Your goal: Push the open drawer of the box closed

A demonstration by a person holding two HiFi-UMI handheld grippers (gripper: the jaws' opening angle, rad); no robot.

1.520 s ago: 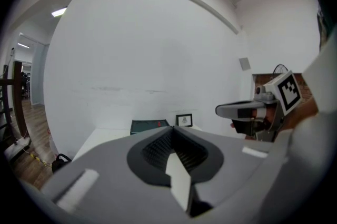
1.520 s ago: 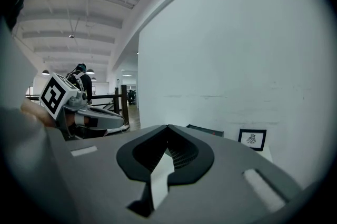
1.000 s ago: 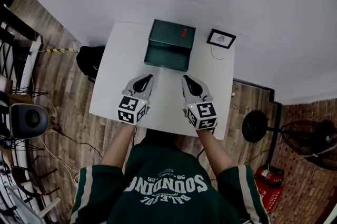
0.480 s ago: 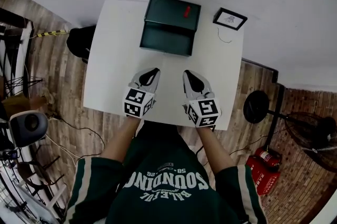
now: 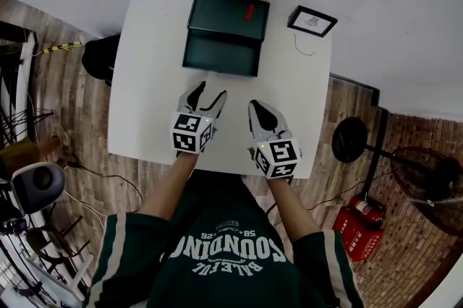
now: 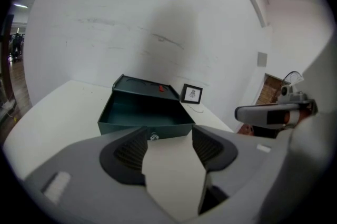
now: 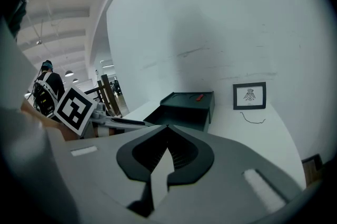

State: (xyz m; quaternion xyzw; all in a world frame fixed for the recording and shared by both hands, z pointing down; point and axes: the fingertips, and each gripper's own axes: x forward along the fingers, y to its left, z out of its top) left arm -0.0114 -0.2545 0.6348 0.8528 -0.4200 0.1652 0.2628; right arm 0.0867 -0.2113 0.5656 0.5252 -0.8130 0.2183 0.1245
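Head view: box [image 5: 217,10] at 12 o'clock on the table [image 5: 145,90], its drawer [image 5: 221,53] pulled out toward the person. The left gripper [image 5: 210,91] is near the drawer front but apart from it, jaws just opened wide on nothing, likely to offer a broad face for the push. Right gripper [image 5: 255,106], at 3 o'clock of the left, is pinched together and empty; red item [image 5: 249,11] on the box lid is too small to identify.

Your left gripper [image 5: 210,92] is over the white surface [image 5: 145,90], its fingers just been opening, only bare surface between them. Your right gripper [image 5: 257,108], fingers together, is beside it. Ahead, the dark green box [image 5: 230,9] has its drawer [image 5: 221,53] open toward you.
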